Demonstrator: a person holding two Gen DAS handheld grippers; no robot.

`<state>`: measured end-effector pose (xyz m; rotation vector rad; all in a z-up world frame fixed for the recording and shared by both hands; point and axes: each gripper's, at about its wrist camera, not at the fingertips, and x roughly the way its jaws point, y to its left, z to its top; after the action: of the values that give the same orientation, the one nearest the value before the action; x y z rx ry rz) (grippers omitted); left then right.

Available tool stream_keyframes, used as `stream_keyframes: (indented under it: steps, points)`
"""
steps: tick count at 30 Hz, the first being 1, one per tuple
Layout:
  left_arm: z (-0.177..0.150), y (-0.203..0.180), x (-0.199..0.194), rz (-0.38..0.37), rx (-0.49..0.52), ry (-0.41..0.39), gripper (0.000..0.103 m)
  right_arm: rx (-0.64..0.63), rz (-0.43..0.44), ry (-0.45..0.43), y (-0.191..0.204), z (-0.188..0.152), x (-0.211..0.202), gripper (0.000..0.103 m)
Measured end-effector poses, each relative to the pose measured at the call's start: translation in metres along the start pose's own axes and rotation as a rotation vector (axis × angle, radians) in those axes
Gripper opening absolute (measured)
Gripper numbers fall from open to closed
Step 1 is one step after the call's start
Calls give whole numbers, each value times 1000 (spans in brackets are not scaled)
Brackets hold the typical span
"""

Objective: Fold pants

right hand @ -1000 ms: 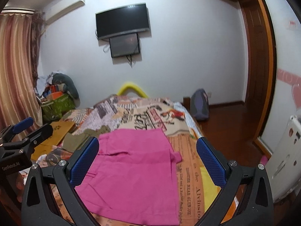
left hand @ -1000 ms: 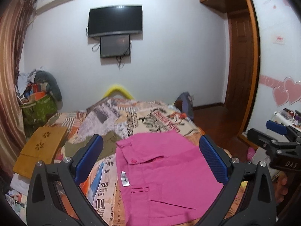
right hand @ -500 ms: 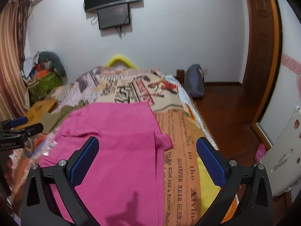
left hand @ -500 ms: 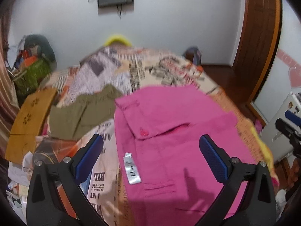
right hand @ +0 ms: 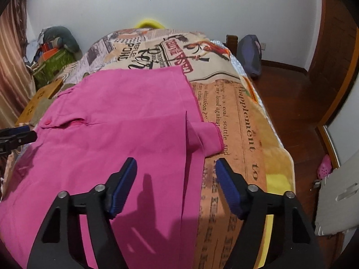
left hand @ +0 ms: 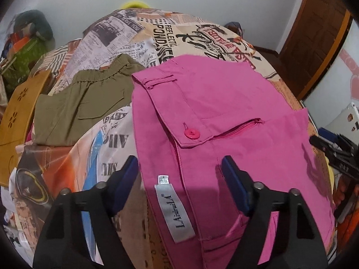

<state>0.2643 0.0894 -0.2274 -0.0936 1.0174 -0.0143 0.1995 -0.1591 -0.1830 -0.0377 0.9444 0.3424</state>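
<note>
Meanwhile both tongs, left tongs (left hand: 179,174) and right tongs (right hand: 176,174), closing (nothing gripped) over pink pants (left hand: 224,103).

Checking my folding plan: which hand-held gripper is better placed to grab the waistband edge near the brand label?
Left. The left hand-held gripper, jaws closing, straddles the pink pants' waistband edge beside the label; the right hand-held gripper straddles the opposite leg edge.

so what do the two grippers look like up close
Both match: the left gripper and right gripper each have two black angular arms with silver pivot bolts, tipped with ribbed dark blue pads. The right one's side, seen from the left camera, carries small white lettering. No cables or sleeves show.
</note>
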Motion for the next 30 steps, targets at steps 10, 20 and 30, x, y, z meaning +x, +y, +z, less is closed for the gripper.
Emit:
stream_keyframes:
  steps: [10,20,30]
  points:
    - [2,-1,21,-118,15,60,49,12,118,109,-1,3,36,37]
    - [2,-4,12,-128,34,61,6,-26,135,119,0,-1,37,8]
    - [-3,-4,20,-31,109,76,3,4,147,124,-4,-8,30,6]
